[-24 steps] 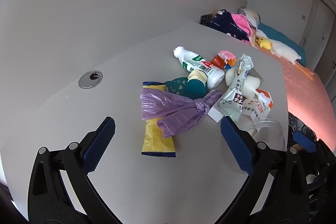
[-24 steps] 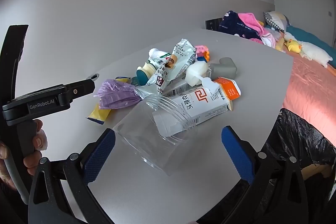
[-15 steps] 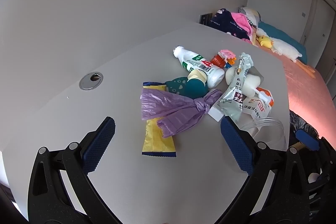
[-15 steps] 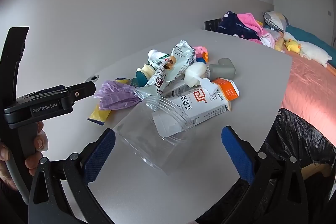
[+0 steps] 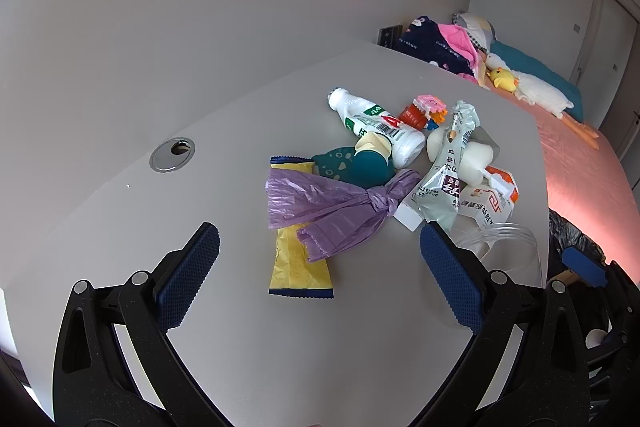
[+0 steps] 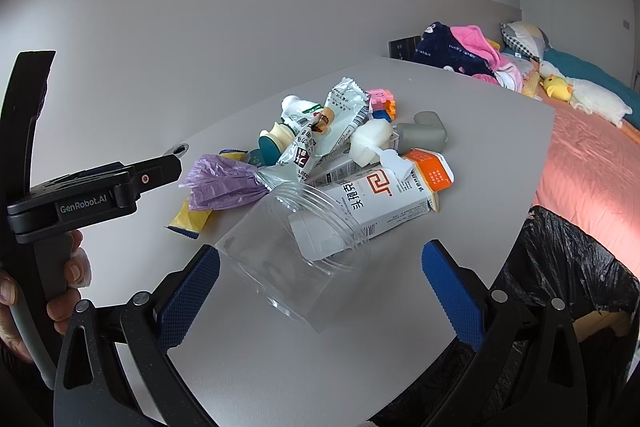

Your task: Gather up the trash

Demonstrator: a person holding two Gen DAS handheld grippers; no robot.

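A pile of trash lies on the white table (image 5: 120, 211). A knotted purple plastic bag (image 5: 332, 205) lies over a yellow wrapper (image 5: 298, 267). Behind them are a white bottle (image 5: 380, 131), a silver-green pouch (image 5: 444, 179) and a white and orange carton (image 6: 384, 203). A clear plastic cup (image 6: 296, 255) lies on its side nearest the right gripper. My left gripper (image 5: 316, 275) is open and empty, just short of the yellow wrapper. My right gripper (image 6: 320, 291) is open and empty, its jaws either side of the cup's near end.
A bin lined with a black bag (image 6: 568, 279) stands at the table's right edge. A teal toy (image 5: 352, 165), a building-block toy (image 5: 428, 109) and a grey piece (image 6: 424, 135) lie in the pile. A cable hole (image 5: 172, 154) is at left. A bed (image 6: 592, 163) is beyond.
Both grippers have drifted slightly; the pile looks a little farther in the right wrist view. Nothing was taken hold of or moved on the table.
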